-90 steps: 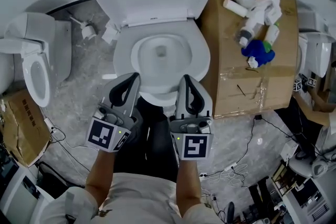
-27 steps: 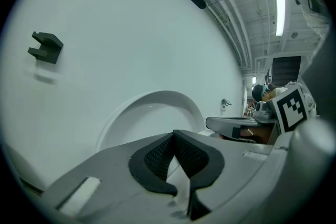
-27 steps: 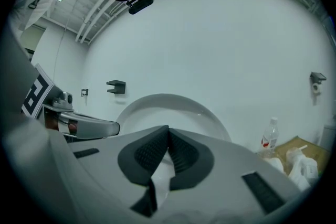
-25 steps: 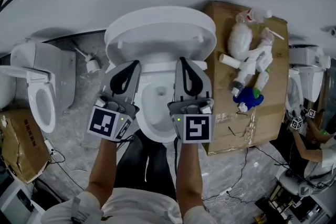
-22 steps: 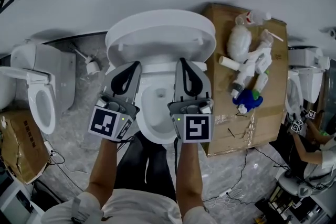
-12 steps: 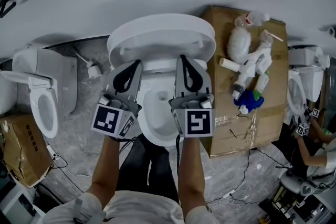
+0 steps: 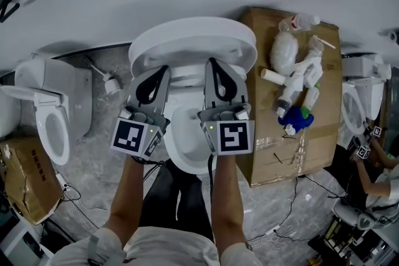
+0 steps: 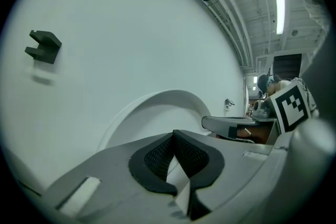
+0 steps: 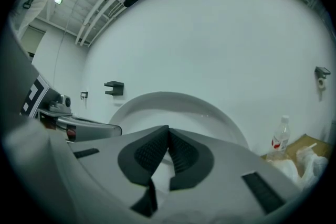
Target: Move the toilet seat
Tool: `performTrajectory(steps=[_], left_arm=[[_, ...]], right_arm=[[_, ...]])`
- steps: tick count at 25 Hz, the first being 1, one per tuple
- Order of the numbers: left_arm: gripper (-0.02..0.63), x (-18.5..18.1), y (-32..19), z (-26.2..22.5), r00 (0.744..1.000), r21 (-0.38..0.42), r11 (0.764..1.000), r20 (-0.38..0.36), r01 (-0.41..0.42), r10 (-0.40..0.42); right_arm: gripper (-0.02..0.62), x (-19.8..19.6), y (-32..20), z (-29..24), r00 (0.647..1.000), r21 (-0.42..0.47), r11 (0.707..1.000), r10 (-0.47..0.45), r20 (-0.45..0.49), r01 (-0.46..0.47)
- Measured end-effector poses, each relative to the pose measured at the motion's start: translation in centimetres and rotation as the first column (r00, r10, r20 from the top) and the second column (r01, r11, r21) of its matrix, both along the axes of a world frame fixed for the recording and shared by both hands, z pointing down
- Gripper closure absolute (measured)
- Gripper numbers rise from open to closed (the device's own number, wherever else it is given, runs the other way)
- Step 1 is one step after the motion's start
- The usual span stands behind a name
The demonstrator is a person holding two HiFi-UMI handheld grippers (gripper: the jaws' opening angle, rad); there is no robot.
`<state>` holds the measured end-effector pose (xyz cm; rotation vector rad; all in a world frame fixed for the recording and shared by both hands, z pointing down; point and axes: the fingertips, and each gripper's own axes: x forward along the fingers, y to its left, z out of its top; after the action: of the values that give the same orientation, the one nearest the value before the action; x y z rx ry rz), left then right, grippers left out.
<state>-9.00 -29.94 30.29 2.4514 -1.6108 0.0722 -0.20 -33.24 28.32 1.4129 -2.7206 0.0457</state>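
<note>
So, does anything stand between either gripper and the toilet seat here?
Nothing visible does. The left gripper and right gripper, both shut, hang directly above the toilet seat, pointing at the upright lid, with only air between.

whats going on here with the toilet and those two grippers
A person stands over a toilet bowl with a gripper in each hand. The left gripper and right gripper both have their jaws shut on nothing, side by side above the bowl, pointing at the raised lid. Whether they touch it is unclear.
</note>
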Motion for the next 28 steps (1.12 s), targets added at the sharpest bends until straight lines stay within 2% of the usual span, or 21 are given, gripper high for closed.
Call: performTrajectory(steps=[9, 12, 15, 18, 28], left_arm=[[0.612, 0.0, -0.1, 0.0, 1.000, 0.005, 1.000, 0.001, -0.002, 0.002], [0.612, 0.0, 0.0, 0.0, 1.000, 0.002, 1.000, -0.004, -0.009, 0.009], [0.610, 0.3, 0.5, -0.1, 0.999, 0.009, 0.999, -0.001, -0.035, 0.035], [0.609, 0.5, 1.4, -0.8, 0.998, 0.033, 0.998, 0.014, -0.060, 0.059], [0.609, 2.6, 5.7, -5.0, 0.985, 0.128, 0.977, 0.032, -0.170, 0.168]], right_arm=[[0.598, -0.2, -0.2, 0.0, 1.000, -0.004, 1.000, -0.003, 0.013, 0.003], [0.598, -0.1, 0.1, 0.2, 1.000, -0.010, 1.000, 0.001, -0.018, -0.001], [0.597, 0.3, 1.3, 0.4, 0.998, -0.040, 0.999, 0.012, -0.063, -0.014], [0.597, 1.1, 2.8, -0.5, 0.998, -0.042, 0.999, 0.012, -0.055, -0.015], [0.598, 3.2, 9.0, -4.3, 0.997, -0.006, 0.997, -0.072, -0.027, 0.072]])
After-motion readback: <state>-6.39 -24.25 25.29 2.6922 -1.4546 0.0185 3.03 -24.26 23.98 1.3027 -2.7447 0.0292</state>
